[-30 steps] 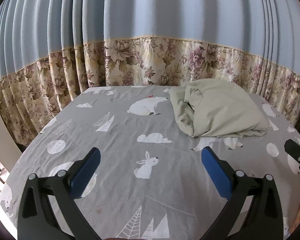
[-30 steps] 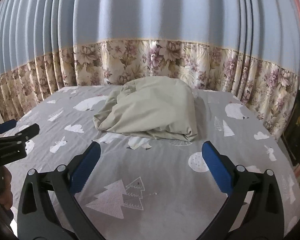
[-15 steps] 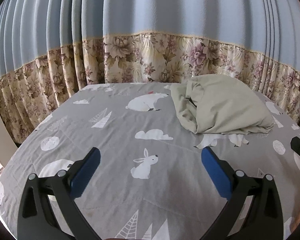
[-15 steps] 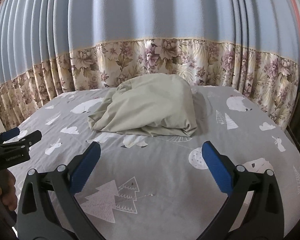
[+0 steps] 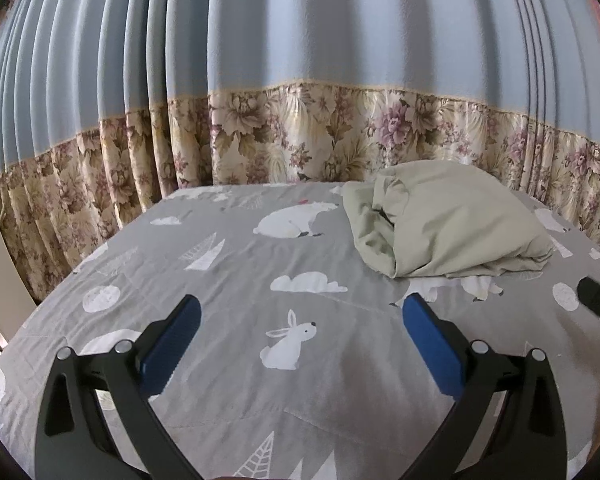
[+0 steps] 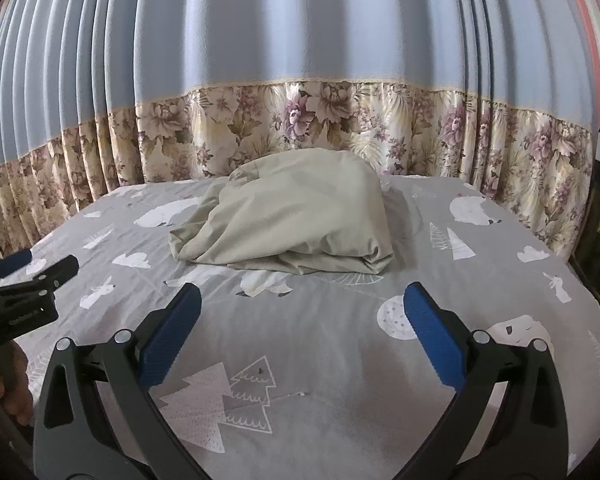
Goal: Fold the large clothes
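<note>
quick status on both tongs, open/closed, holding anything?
Left tongs: open, holding nothing, above the bedsheet.
Right tongs: open, holding nothing; the beige garment lies untouched ahead.

We look from both wrists forward along spread tongs, low over the near half of the bed (image 5: 228,364), facing the curtain (image 5: 300,60). Our left view sits further left, so the bundled cloth (image 5: 452,220) lies to its right; our right view faces it nearly centred. Both share bed, cloth and curtain.

Soft backlight thru curtain (image 5: 300,32); fisheye edges warped.
</note>
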A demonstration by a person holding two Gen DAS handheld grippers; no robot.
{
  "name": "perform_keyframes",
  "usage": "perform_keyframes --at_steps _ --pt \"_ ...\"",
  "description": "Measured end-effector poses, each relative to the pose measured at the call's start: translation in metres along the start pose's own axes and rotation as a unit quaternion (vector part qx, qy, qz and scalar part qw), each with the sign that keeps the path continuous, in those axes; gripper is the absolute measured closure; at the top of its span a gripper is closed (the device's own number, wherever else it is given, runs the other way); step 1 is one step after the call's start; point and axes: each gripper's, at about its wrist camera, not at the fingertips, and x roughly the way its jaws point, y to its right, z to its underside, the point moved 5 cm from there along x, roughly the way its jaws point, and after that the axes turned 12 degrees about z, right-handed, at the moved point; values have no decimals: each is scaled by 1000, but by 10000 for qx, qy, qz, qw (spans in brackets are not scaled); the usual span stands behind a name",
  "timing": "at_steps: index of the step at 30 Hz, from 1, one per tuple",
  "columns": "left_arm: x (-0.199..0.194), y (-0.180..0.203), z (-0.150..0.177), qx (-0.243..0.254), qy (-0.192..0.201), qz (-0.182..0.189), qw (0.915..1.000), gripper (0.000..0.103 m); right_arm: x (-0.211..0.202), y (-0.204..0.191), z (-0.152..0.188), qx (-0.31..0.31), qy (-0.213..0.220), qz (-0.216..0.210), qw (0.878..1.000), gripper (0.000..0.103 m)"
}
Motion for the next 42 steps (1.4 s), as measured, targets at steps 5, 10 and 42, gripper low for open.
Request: perform_keyframes --at_steps 5,10,42 --pt "4 -5 -1 -180 -78 43 9998 2 3 -6 3 -99 -34 -13 9999 3" --pt "5 -9 -2 -308 -96 81 9994 2 5 -5 5 -24 -58 10 10000 3" --pt "-2 -4 -6 -149 45 55 9999 2 2 -3 9 11 -20 47 10000 3"
